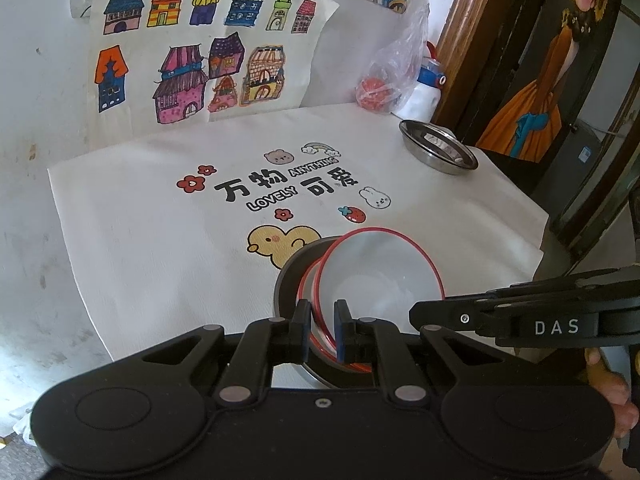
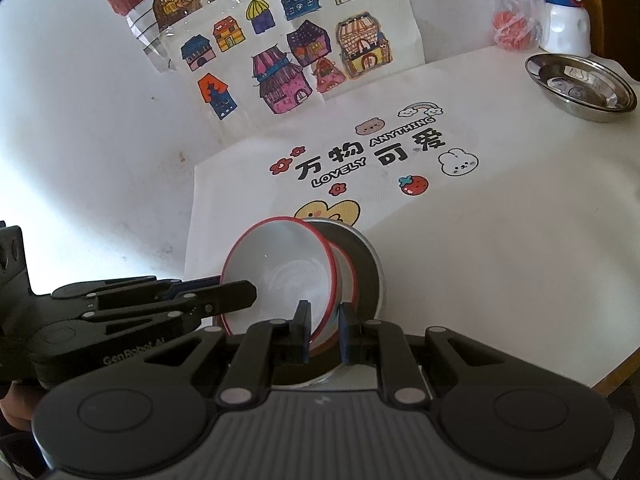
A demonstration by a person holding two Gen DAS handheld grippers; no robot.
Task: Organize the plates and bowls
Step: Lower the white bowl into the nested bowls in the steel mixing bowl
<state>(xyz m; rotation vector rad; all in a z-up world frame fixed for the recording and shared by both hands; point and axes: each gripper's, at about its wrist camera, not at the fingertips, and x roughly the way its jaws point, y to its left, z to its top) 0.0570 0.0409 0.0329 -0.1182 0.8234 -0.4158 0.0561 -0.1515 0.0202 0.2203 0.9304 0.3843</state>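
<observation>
Left gripper [image 1: 323, 330] clamped on near rim of red-rimmed white bowl [image 1: 380, 272], right gripper [image 2: 324, 334] pinching its other rim, bowl tilted over dark plate [image 2: 366, 264], steel dish [image 1: 438, 146] well apart near table edge, printed cloth [image 1: 160, 240] bare between.

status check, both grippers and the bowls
Left hand-held gripper and right hand-held gripper shut on red-rimmed bowl. Bowl tilted in dark dish. Steel plates far corner, clear.

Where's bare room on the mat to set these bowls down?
Free: the mat left of the duck print, and the stretch between the strawberry print and the steel dish. Crowded: the near edge, around the red-rimmed bowls and black plate.
</observation>
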